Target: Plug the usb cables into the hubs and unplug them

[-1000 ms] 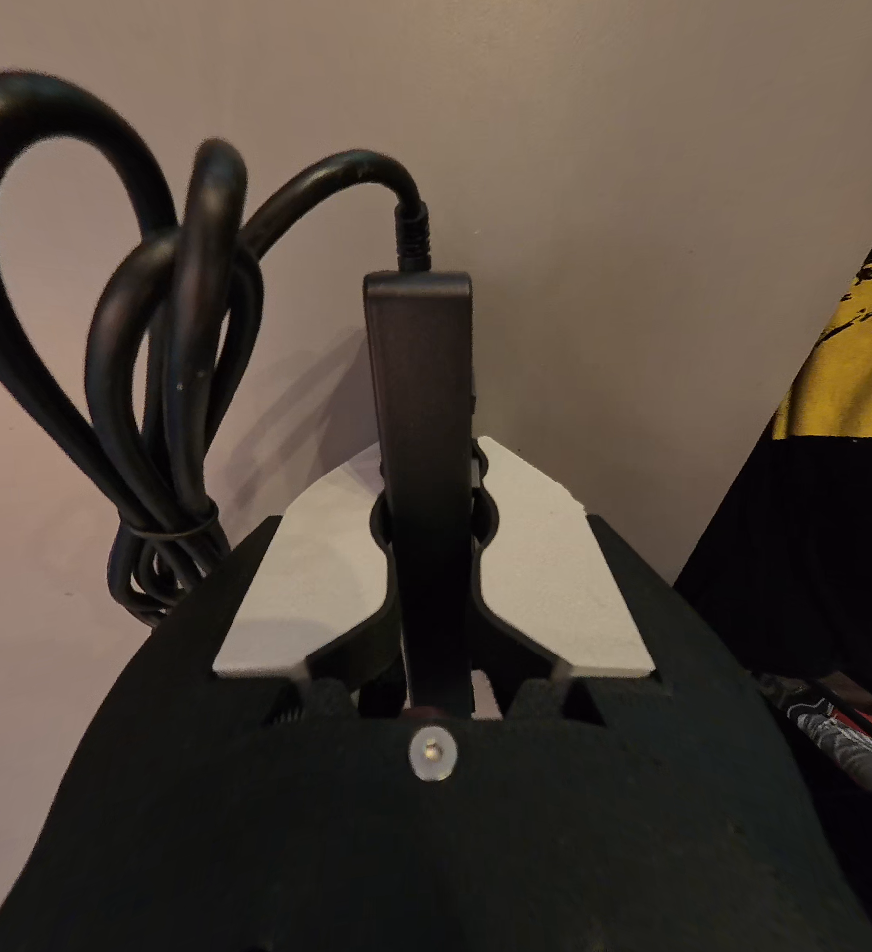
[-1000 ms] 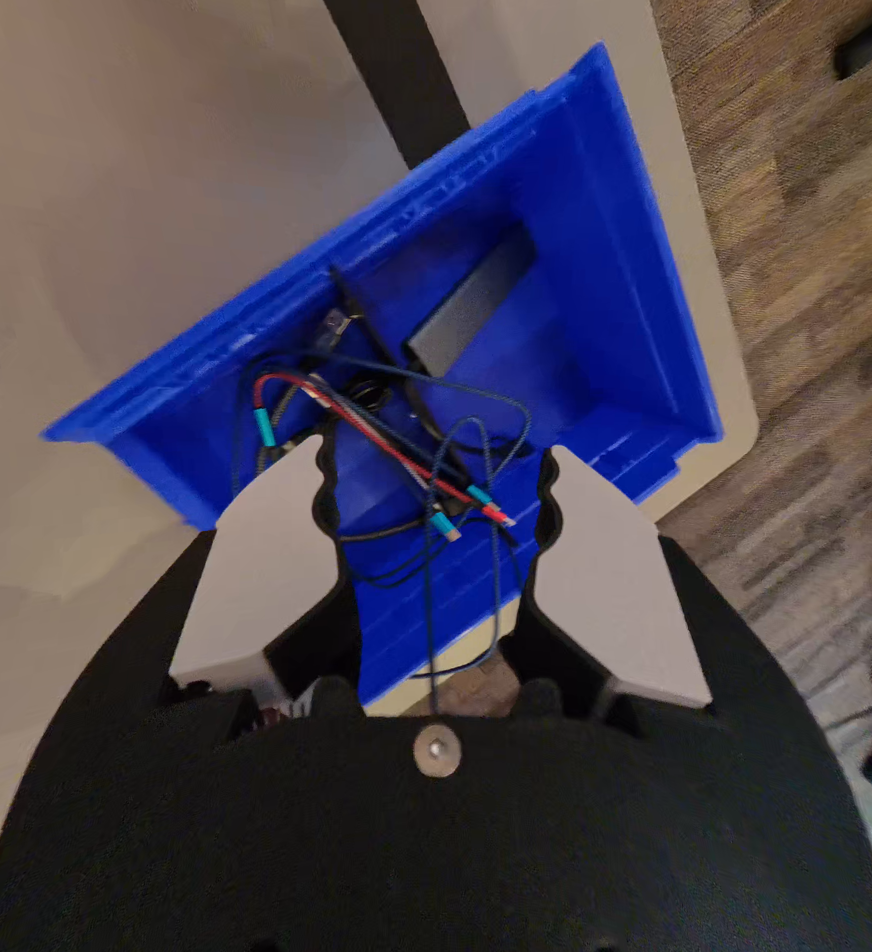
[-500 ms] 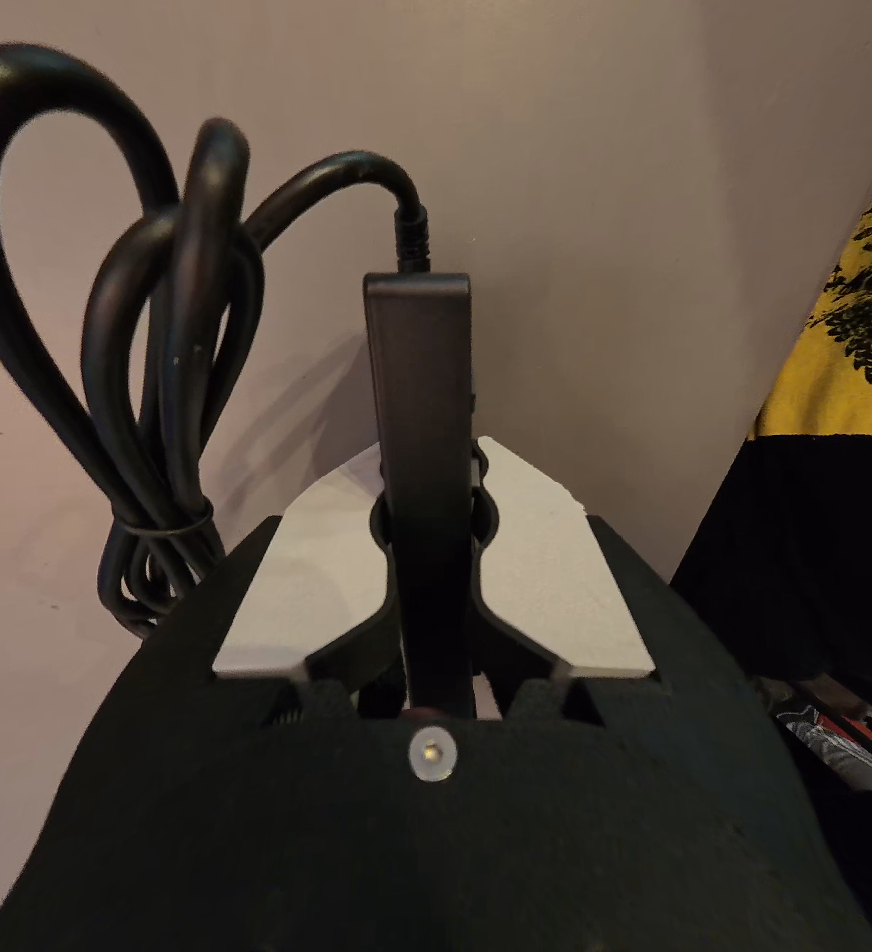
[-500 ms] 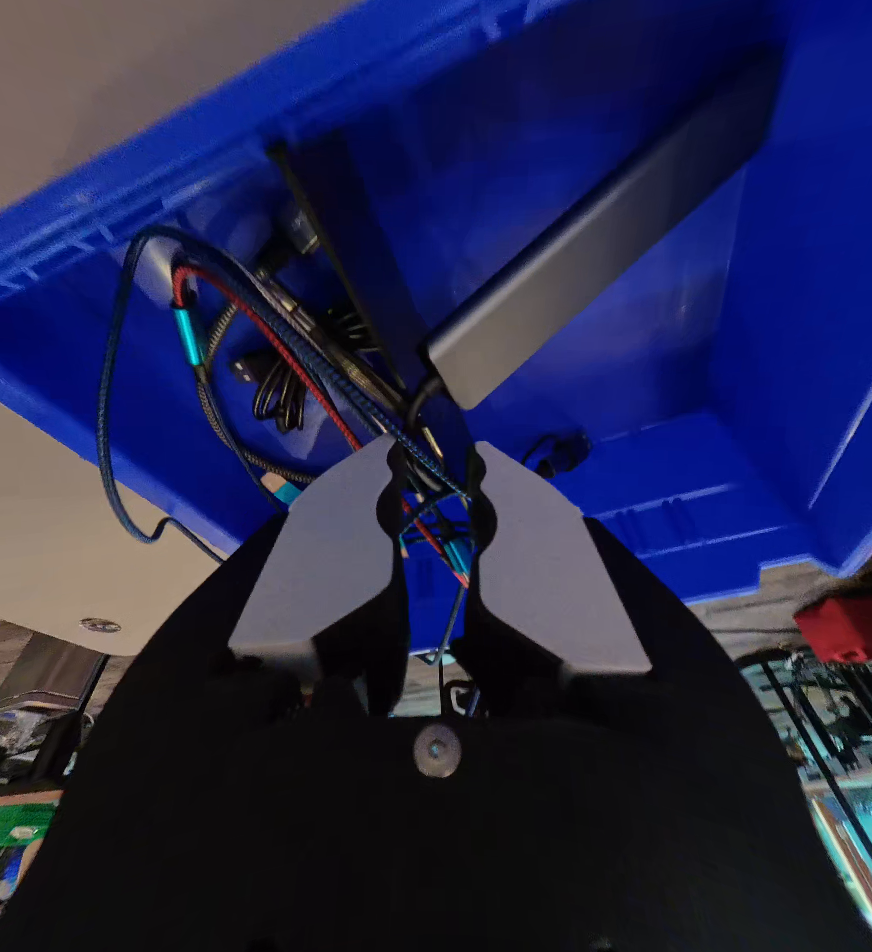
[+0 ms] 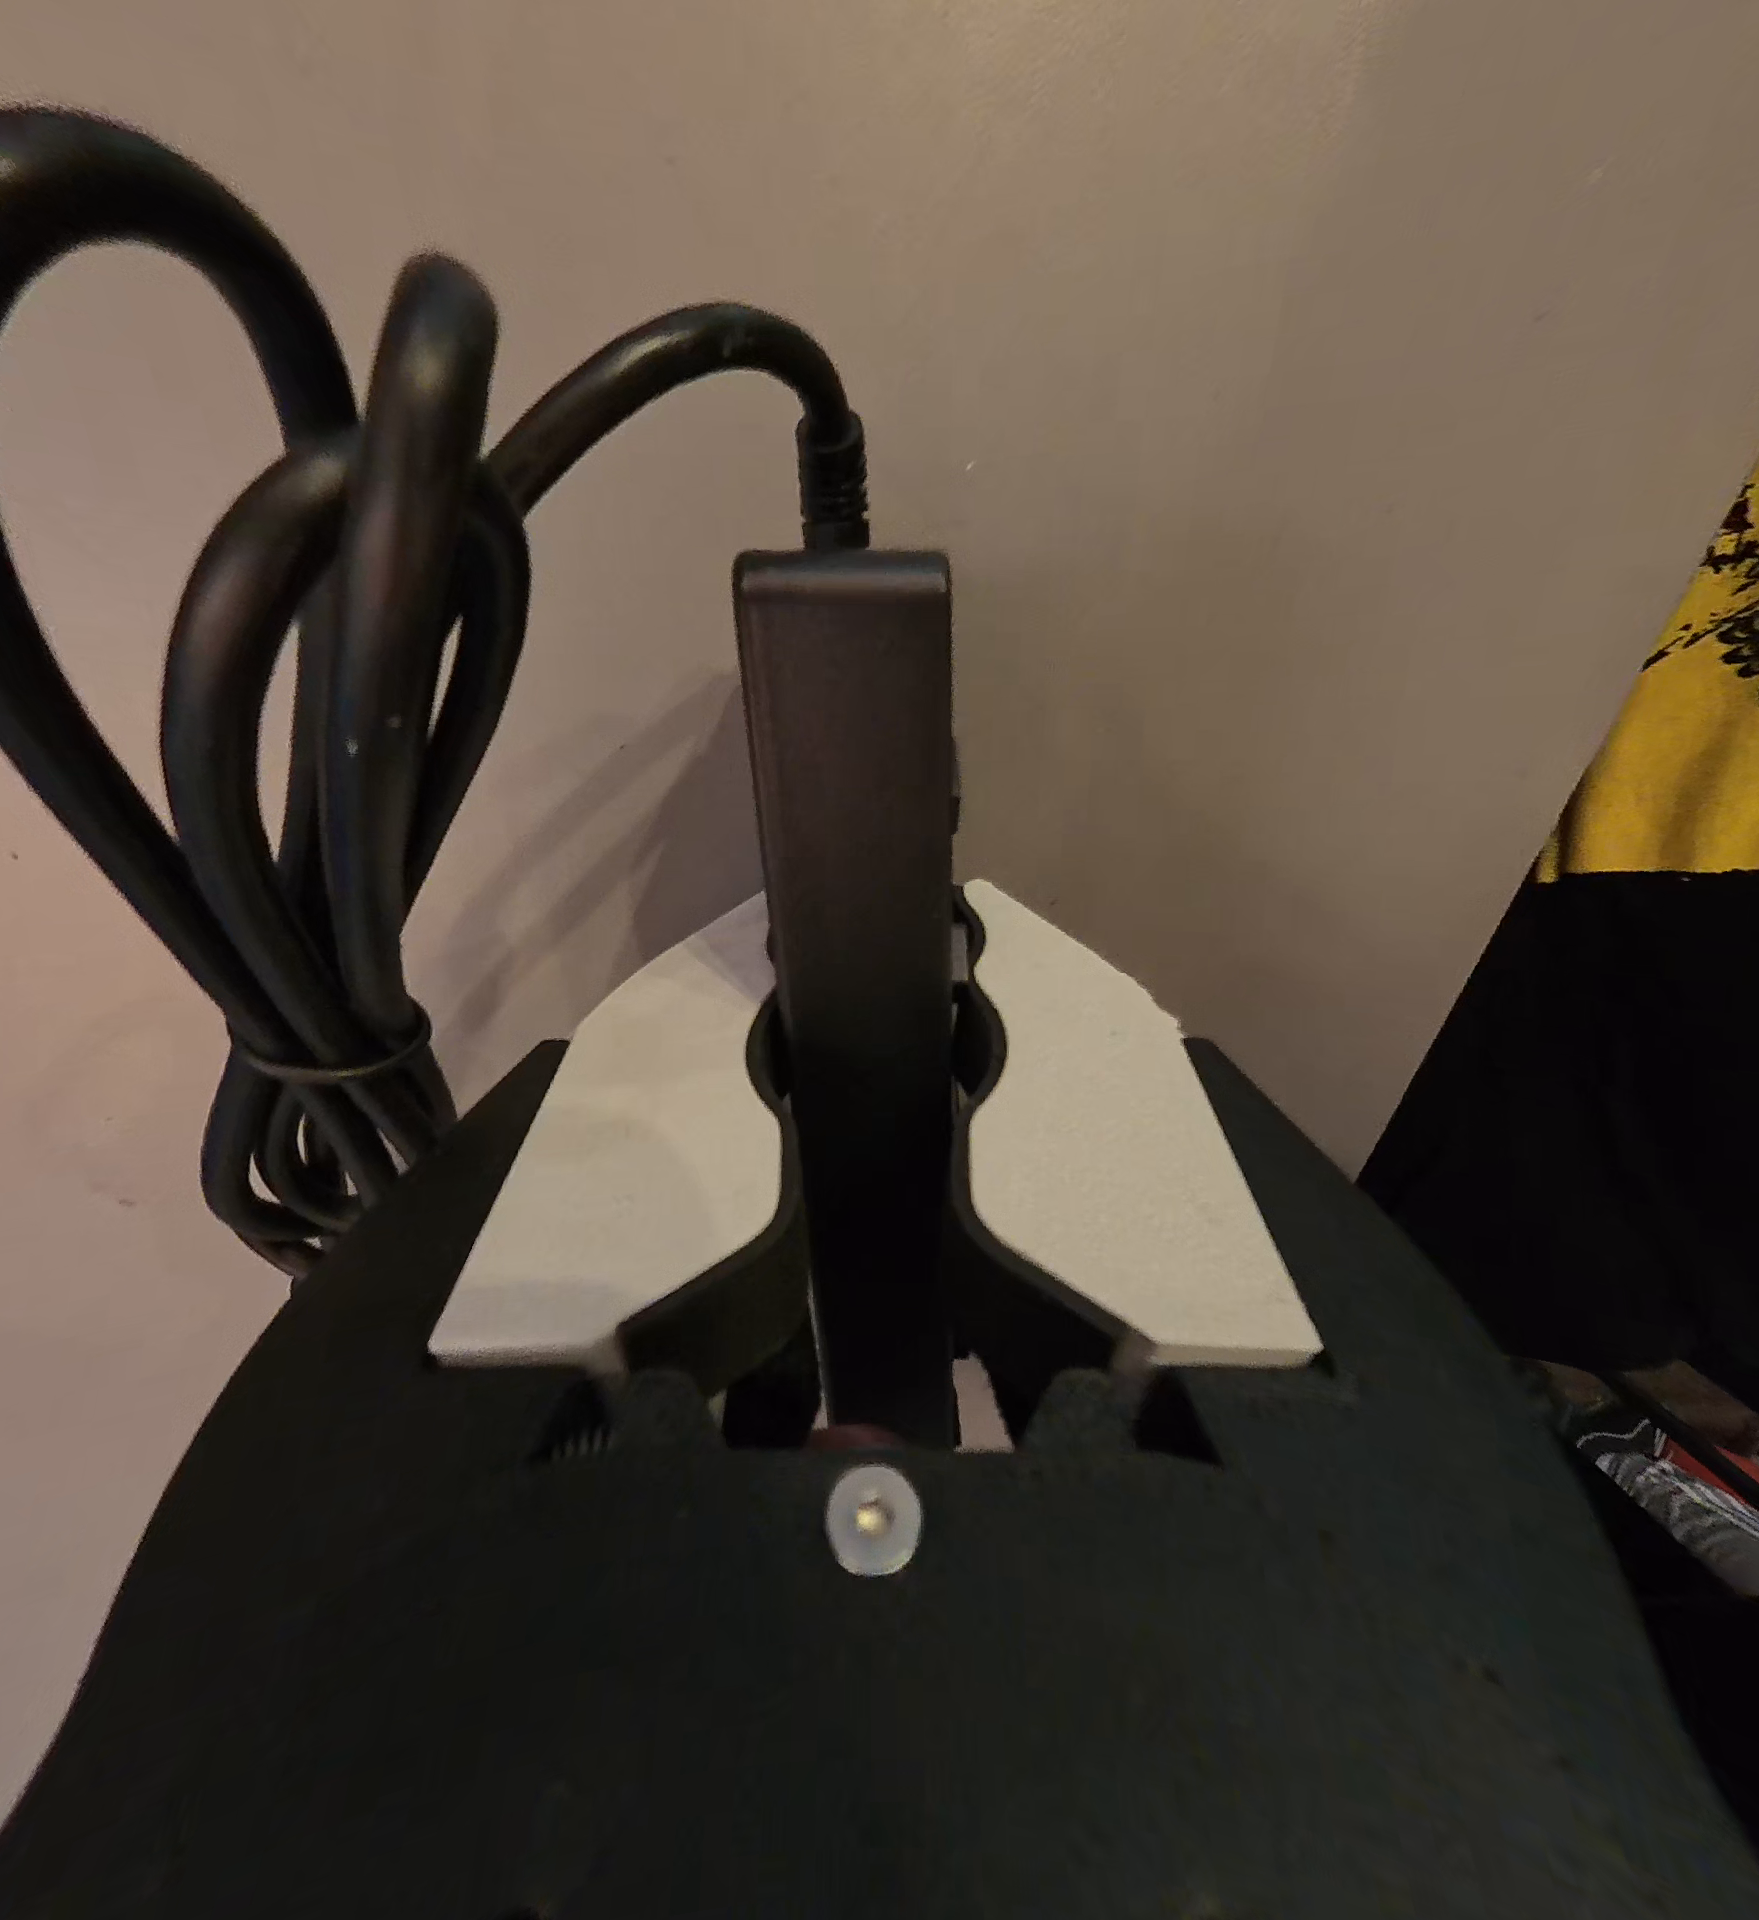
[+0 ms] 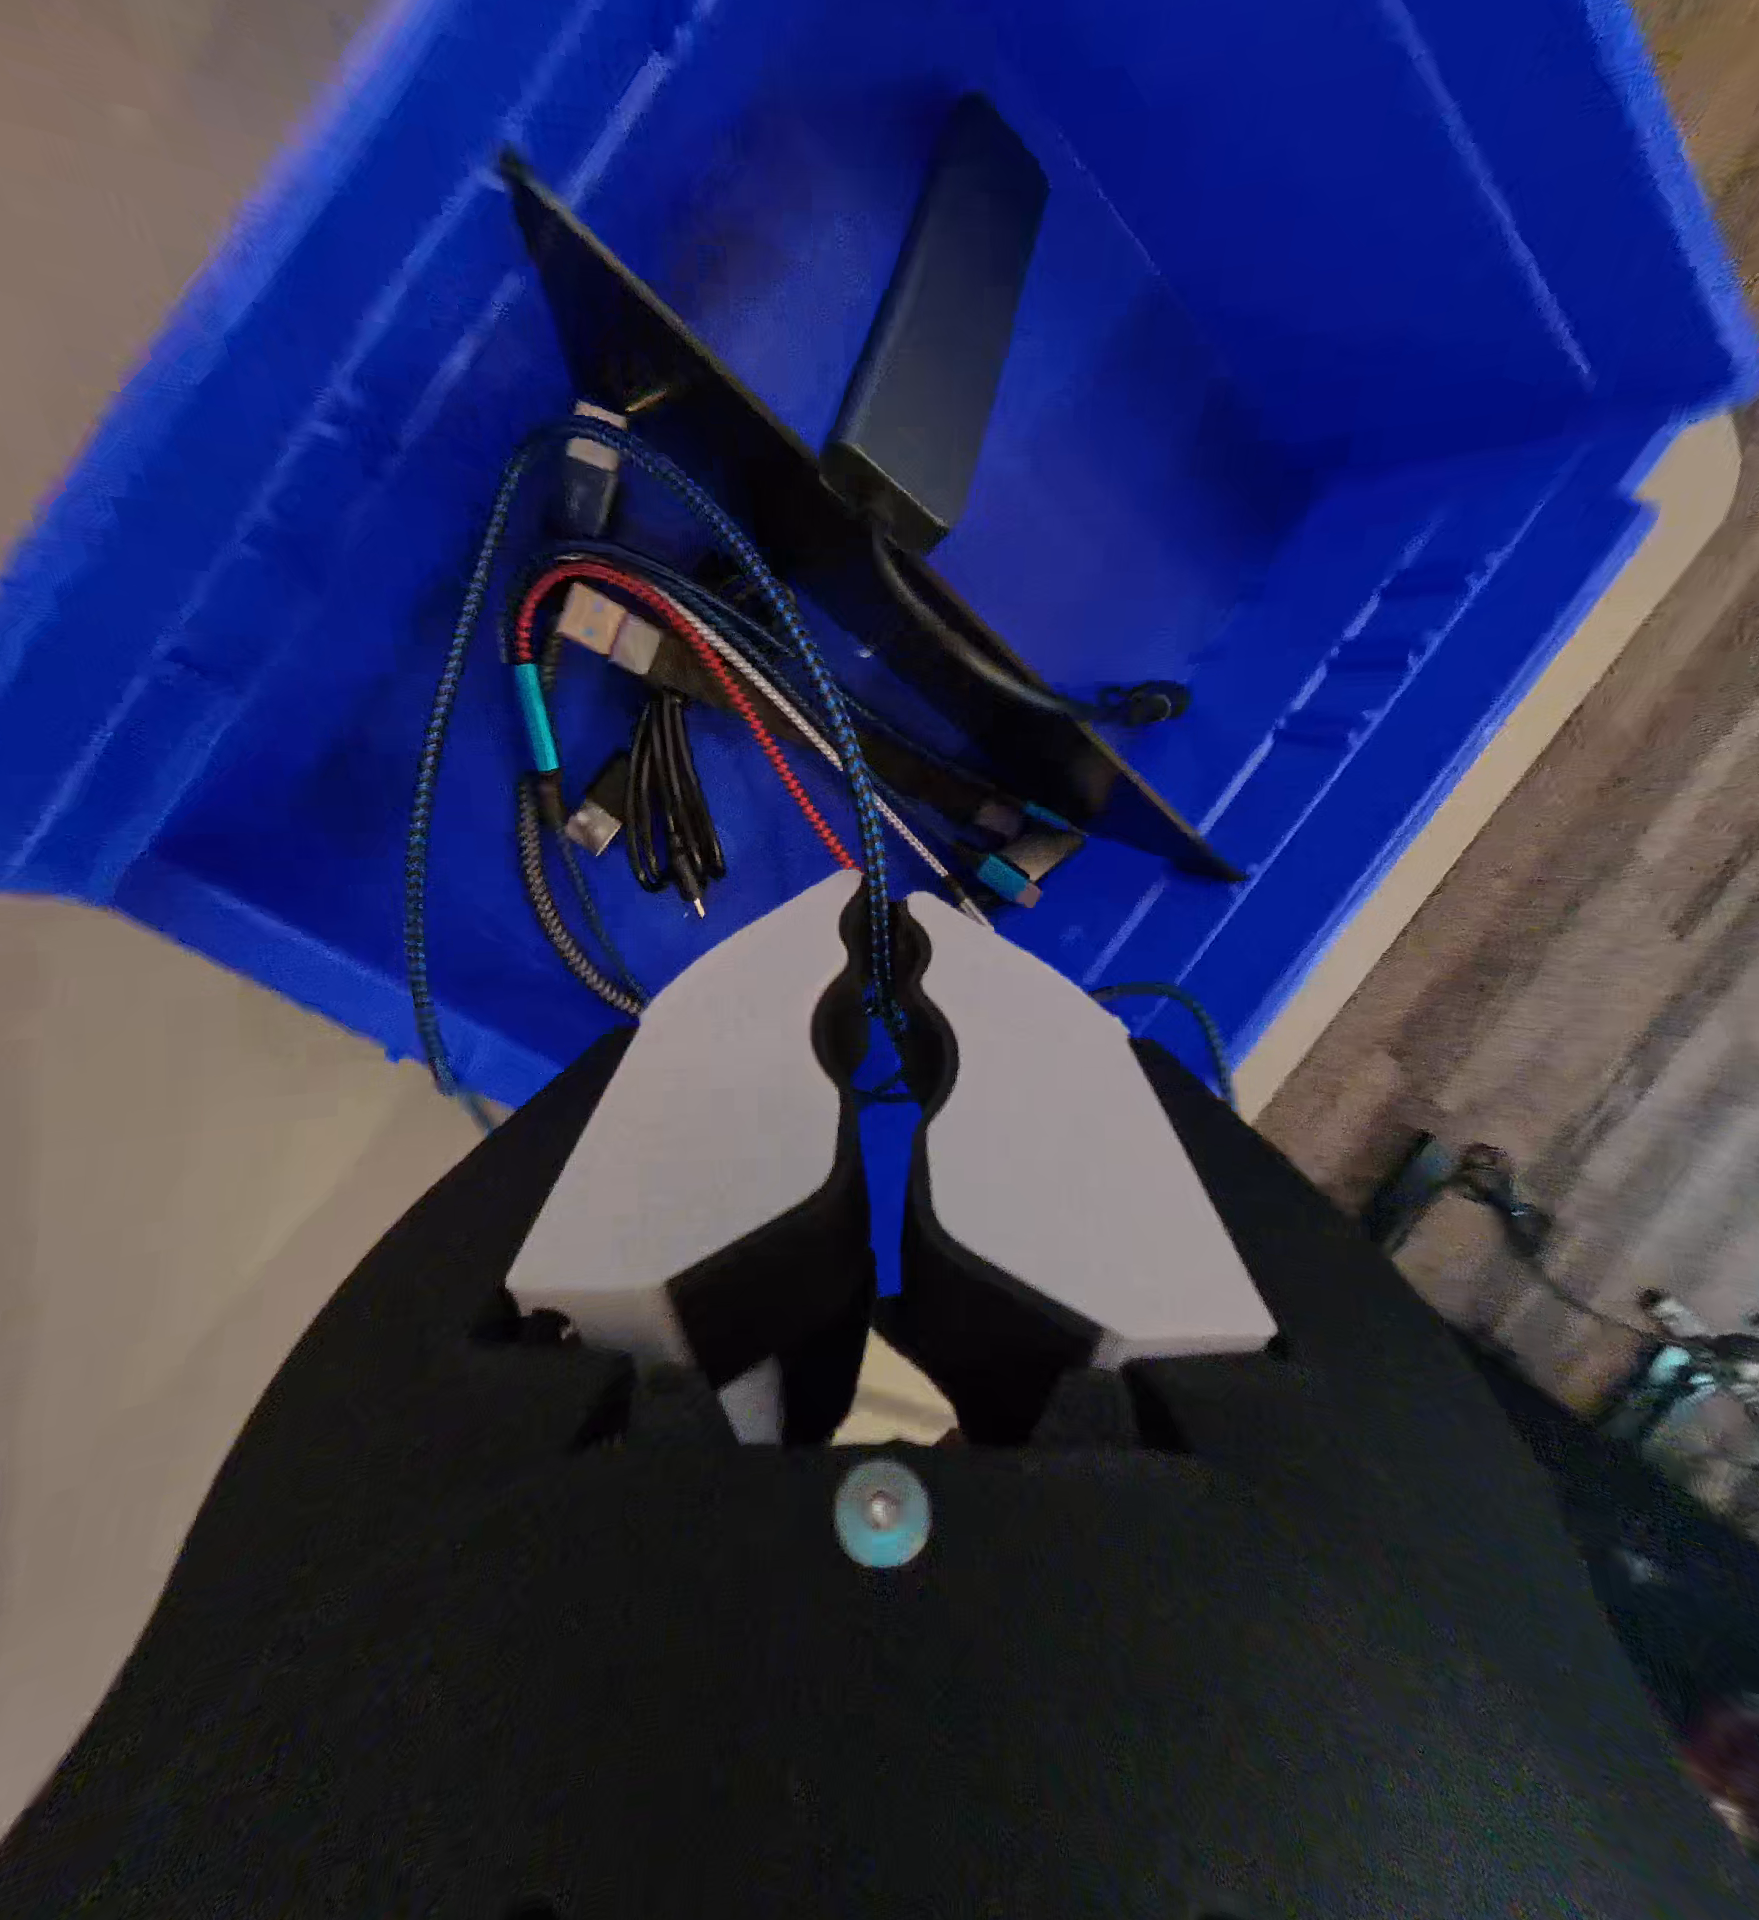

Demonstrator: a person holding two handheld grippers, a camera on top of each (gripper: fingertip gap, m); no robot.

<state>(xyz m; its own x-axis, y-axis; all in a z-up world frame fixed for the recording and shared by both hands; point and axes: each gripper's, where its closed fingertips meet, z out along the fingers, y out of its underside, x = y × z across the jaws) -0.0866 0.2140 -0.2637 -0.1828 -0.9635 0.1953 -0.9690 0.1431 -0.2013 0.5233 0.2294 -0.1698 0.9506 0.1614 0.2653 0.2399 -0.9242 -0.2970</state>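
Left gripper [image 5: 859,935] jaws clamped on the black USB hub [image 5: 844,831], held upright over the desk [image 5: 1270,416]; right gripper [image 6: 880,914] jaws pinched on the blue-black braided cable [image 6: 802,644] above the blue bin [image 6: 283,520]. Best lifted slowly, freeing the tangle, then regripped near the plug

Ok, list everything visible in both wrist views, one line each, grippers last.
hub: one, black, clamped upright in the left gripper.
cord: one, thick black, coiled and tied, left of that hub.
table: one, pale.
bin: one, blue, on the table.
second hub: one, dark grey, inside the bin.
divider: one, black, across the bin.
cables: several, braided red, grey and black, loose in the bin.
blue cable: one, braided, pinched by the right gripper.
floor: grey-brown, right.
left gripper: shut on the hub.
right gripper: shut on the blue cable.
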